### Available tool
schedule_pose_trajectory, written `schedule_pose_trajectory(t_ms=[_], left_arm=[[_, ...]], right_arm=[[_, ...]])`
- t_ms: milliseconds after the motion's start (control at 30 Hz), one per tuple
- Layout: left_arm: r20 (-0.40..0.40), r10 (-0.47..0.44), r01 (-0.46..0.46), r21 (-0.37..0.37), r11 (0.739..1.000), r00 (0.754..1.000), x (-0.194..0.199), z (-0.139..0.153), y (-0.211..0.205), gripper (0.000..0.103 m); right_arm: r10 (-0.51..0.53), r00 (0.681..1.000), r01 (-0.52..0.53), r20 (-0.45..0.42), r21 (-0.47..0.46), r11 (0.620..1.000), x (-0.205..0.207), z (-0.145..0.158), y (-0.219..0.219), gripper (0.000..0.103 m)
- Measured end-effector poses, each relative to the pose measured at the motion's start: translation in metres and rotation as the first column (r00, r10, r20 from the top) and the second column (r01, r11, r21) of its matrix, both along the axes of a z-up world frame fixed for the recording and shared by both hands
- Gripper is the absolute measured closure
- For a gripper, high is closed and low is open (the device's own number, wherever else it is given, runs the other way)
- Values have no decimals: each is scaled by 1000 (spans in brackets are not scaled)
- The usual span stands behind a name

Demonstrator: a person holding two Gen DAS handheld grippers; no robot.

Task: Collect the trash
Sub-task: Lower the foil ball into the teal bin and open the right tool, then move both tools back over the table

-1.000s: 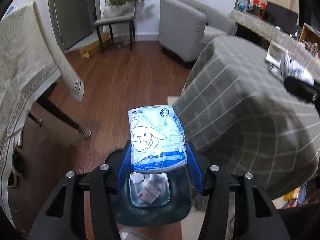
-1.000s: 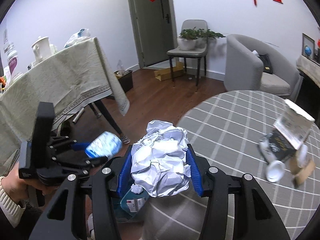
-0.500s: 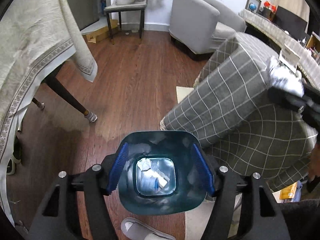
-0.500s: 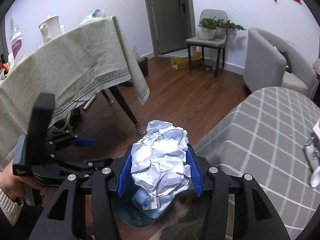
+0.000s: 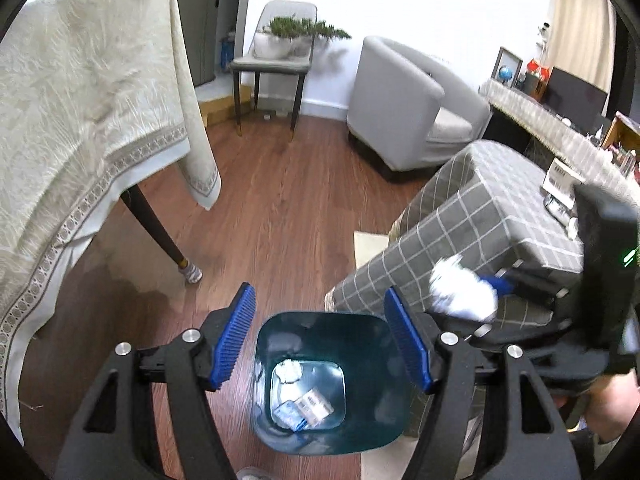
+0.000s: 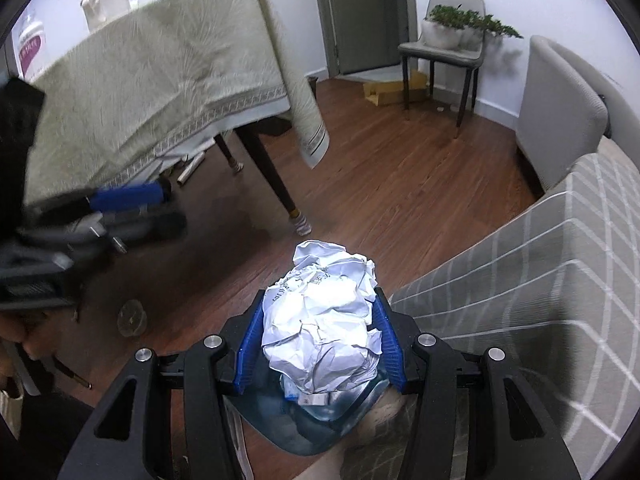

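Note:
A dark teal trash bin (image 5: 384, 332) stands on the wood floor beside the grey checked table. Inside lie a blue-white tissue packet (image 5: 290, 414), a paper ball and a card. My left gripper (image 5: 322, 338) is open and empty, right above the bin. My right gripper (image 6: 316, 340) is shut on a crumpled white paper ball (image 6: 320, 320) and holds it over the bin's rim (image 6: 304, 424). In the left wrist view the right gripper with the paper ball (image 5: 460, 290) is at the right, beside the bin.
A grey checked table (image 5: 480, 216) with several items is on the right of the bin. A table with a cream cloth (image 5: 80, 128) stands to the left, its leg (image 5: 160, 232) near the bin. A chair with a plant (image 5: 276, 56) and a grey armchair (image 5: 404, 108) are behind.
My left gripper opened and the blue-white tissue packet dropped into the bin. My right gripper moved left from over the checked table to above the bin, still holding the paper ball.

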State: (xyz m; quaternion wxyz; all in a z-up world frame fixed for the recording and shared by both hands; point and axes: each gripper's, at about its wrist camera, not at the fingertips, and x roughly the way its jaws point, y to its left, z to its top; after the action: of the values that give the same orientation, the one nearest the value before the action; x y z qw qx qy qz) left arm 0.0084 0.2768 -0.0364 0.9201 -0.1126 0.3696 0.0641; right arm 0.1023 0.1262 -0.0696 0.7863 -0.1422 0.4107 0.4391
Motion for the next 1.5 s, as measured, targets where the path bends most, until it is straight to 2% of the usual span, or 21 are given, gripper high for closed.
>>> schedule_pose_trajectory(t_ms=[167,333,567,700,1033,1233,1367,1500], left_arm=[[62,4,-4,9,1000,998,-6,15,0,34],[86,6,-6,8,1000,996,-9,22,-1,37],[125,14,-15,8,1000,992,-14,32,0,47],[154,9,-10,4,1000,988,-15,38,-2,47],[189,3,-6,12,1000,982,-13,48,-12,47],[212,-11,4,36,999,977,-8,58,-27,47],[243,-18,7,46,999,970,-6,68,-39,47],[270,-21,15,25,1000,963,-2,75,-48,41]], right_arm=[[29,999,-30,-26,-50,998,-7,-20,15,51],[52,997,-59,-63,-111,992,-11,-46,28,51],[76,990,-96,-121,-167,981,-20,-75,35,49],[92,985,-116,-144,-166,979,-23,-80,36,34],[83,992,-95,-94,-131,987,-21,-55,23,33],[81,995,-85,-61,-70,994,-19,-31,9,33],[88,996,-88,5,-3,996,-22,-1,-4,33],[71,993,-75,97,36,997,-24,29,-25,33]])
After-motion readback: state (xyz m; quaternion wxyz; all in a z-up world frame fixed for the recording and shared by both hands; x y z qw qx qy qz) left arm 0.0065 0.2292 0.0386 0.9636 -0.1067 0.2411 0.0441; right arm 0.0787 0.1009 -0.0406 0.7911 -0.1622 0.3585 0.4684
